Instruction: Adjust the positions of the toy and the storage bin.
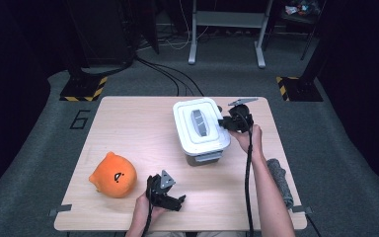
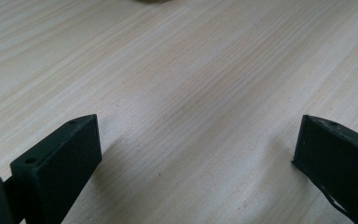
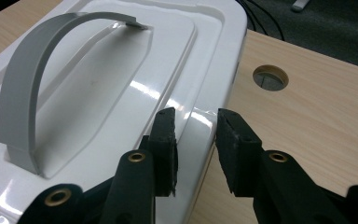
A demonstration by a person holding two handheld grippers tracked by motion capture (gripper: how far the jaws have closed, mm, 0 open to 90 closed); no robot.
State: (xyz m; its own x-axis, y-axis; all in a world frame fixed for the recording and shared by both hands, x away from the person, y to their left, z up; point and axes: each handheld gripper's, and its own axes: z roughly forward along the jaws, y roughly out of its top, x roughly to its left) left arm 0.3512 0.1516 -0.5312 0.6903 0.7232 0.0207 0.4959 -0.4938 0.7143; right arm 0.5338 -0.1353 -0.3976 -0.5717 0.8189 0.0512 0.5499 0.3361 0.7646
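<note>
One white box [image 1: 201, 129] stands on the table [image 1: 143, 133], right of the middle and toward the far edge. It has one white lid [image 3: 121, 93] with one grey handle [image 3: 32, 88] arched over a recess in the middle, and one grey latch [image 1: 205, 158] shows on its near end. One orange plush toy [image 1: 113, 175] lies near the front left corner, well apart from the box. One grey roll [image 1: 281, 181] lies at the right edge of the table, beside the person's right forearm. One round hole [image 3: 270, 77] is cut in the table just beyond the box.

There are two tongs, one in each hand. The right tongs [image 3: 196, 140] are at the box's right side, near its far corner. In the right gripper view the jaws straddle the lid's rim: one jaw lies over the top of the lid, the other hangs outside the edge over the table. They are drawn nearly together around that rim, though whether the pads press on it I cannot tell for certain; they appear to pinch it. The handle lies to the left of these jaws, apart from them.

The left tongs [image 1: 170, 197] rest low near the front edge, between toy and box, well apart from both. In the left gripper view their jaws stand wide apart with nothing but bare table between them.
</note>
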